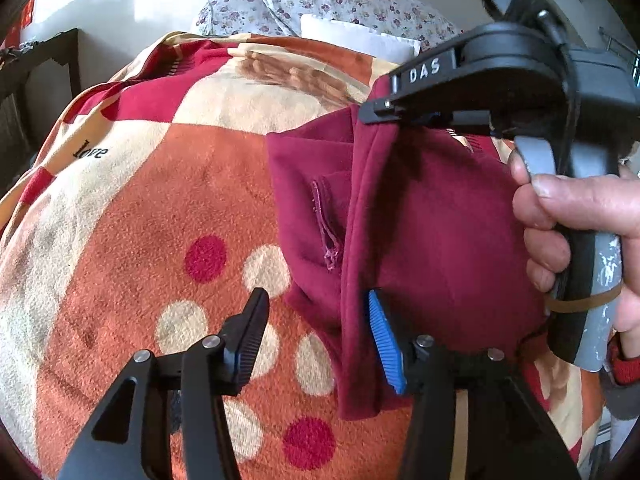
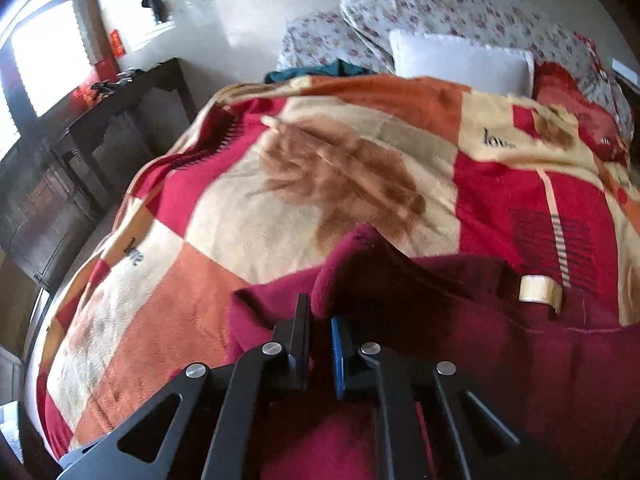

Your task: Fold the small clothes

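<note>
A dark red fleece garment lies partly lifted over the patterned blanket. My left gripper is open; a hanging fold of the garment drapes between its fingers, close to the blue pad. My right gripper shows in the left wrist view, shut on the garment's upper edge and holding it up. In the right wrist view the right gripper is shut on a fold of the same garment, which has a cream label.
The blanket covers a bed. A white pillow and floral bedding lie at the far end. A dark wooden table stands to the left of the bed. A teal cloth lies by the pillow.
</note>
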Available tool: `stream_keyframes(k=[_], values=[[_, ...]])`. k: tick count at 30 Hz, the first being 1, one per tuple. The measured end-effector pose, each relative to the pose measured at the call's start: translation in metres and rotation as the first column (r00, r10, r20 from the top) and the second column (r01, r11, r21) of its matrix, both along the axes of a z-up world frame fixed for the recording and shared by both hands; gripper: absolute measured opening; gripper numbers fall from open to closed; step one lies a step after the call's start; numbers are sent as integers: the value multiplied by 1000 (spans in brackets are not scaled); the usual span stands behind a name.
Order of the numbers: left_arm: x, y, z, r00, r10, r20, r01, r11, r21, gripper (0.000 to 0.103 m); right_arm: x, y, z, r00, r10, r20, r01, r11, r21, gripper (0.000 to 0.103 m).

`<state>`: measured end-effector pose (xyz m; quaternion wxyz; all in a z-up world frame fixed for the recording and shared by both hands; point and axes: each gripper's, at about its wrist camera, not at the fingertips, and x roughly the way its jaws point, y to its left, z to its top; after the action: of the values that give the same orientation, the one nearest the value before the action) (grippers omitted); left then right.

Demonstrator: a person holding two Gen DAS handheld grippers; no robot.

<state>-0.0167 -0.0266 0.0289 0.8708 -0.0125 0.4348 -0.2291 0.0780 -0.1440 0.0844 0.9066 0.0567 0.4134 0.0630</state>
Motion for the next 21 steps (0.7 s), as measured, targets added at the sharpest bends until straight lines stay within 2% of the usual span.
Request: stream_keyframes(k=[5,10,12,13,14,16,19,21], values=[[1,2,0,1000,3,-3,-3,1000,-11,50,6,10,5,999,38,22,-38,999,12,9],[4,4,-3,1000,5,-15,-6,1000,-31,50,21,11,-16,999,47,-6,-47,998,46,9],[6,4,-5,1000,8,-22,-9,999,-39,51,28,9,-27,998,55,-16,-53,995,88,15],[7,5,-6,1000,9,-25,-10,999,-43,52,29,8,-30,998,62,-16,-60,992,115,27],[8,5,-6,1000,10,-29,-12,999,-48,52,28,6,-31,996,86,-1,-85,983,166,46],[11,7,-7,999,9,-37,-11,998,-61,54,20,4,-24,992,121,39,-127,968,216,60],[14,13,-11,998,5,-64,-12,994,-111,55,5,-4,-4,986,110,125,-134,969,208,60],[15,15,-13,997,6,-76,-16,991,-134,56,2,-11,5,986,76,151,-105,975,195,55]])
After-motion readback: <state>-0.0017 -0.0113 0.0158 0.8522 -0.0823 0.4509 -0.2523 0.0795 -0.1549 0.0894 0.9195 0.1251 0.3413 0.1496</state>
